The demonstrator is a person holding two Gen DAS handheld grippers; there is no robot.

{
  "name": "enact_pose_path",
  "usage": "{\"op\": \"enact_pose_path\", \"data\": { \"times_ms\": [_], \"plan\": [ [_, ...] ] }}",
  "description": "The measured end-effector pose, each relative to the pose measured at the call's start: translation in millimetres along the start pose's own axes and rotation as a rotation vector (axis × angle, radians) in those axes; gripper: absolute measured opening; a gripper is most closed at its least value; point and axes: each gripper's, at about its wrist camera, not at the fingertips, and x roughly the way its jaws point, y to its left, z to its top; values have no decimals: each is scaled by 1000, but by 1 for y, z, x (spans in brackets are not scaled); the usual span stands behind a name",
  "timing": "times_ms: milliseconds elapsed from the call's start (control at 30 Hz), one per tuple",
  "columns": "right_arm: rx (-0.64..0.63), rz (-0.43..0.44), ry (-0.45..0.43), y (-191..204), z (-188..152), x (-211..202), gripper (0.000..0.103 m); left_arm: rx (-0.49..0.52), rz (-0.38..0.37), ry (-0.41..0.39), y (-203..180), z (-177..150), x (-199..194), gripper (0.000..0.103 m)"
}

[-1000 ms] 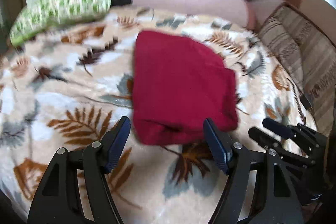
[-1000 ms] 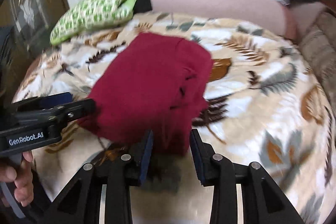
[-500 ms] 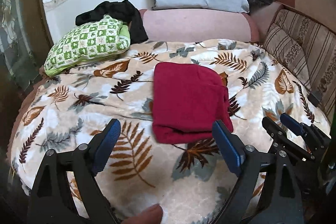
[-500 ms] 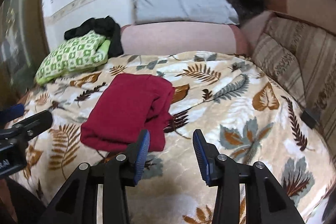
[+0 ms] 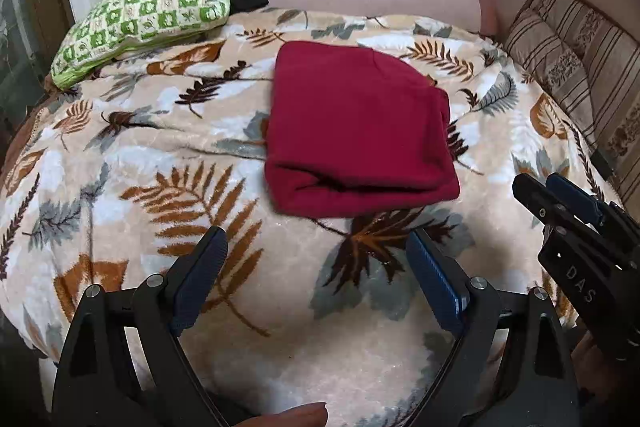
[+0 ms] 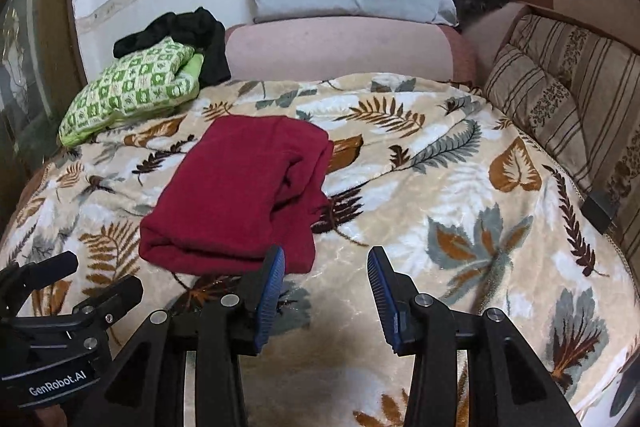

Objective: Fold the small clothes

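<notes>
Left wrist view: my left claw (image 5: 316, 267) and right claw (image 6: 326, 281) hang released; snagging the folded red cloth (image 5: 356, 131) could unfold it.

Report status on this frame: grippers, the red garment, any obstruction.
Left gripper open, jaws just widened, nothing between. Right gripper open, empty. Red garment folded, lying free on leaf-print blanket. Nothing in the way.
</notes>
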Motion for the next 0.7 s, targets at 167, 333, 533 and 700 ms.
{"op": "enact_pose_path", "data": {
  "times_ms": [167, 333, 533, 700],
  "plan": [
    [23, -6, 12, -2, -2, 3, 41, 15, 0, 15, -3, -2, 5, 91],
    [13, -1, 28, 2, -3, 7, 41, 16, -15, 30, -3, -3, 9, 91],
    [13, 3, 44, 4, -4, 11, 41, 26, -14, 39, -6, -3, 12, 91],
    [17, 4, 49, 4, -5, 13, 42, 22, -20, 50, -6, -3, 16, 91]
  ]
}}
